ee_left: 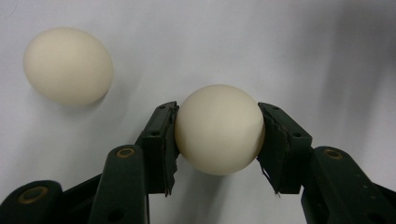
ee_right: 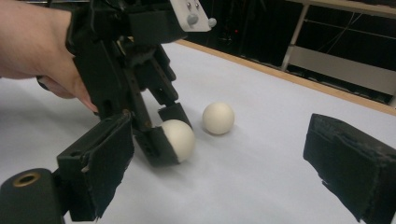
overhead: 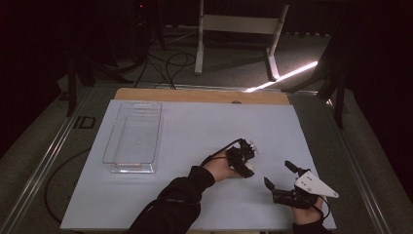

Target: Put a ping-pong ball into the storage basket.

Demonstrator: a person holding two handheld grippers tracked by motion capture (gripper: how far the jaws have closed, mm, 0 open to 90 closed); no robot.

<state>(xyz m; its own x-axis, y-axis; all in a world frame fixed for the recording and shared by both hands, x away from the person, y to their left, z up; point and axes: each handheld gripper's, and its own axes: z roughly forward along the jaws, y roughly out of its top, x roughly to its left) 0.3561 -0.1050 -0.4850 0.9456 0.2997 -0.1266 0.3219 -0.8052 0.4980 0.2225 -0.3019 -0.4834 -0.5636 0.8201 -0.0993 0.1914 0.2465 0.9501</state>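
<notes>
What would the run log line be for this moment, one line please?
left gripper: shut on near egg | right gripper: open, idle | far egg: loose on table

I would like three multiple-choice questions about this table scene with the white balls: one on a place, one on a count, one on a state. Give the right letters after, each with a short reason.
1. Where does the clear plastic tray stand on the table?
A. on its left part
B. at its right edge
C. under the right gripper

2. How many white balls are on the table?
A. one
B. two
C. four

3. What is the state of the left gripper?
A. wide open over a bare spot
B. shut on a ball
C. shut on the tray's rim

Answers:
1. A: the high view shows the tray left of both hands.
2. B: the left gripper view shows the held ball and a free ball apart from it.
3. B: both pads press the held ball's sides, while the right gripper stands open with nothing between its jaws.
</notes>
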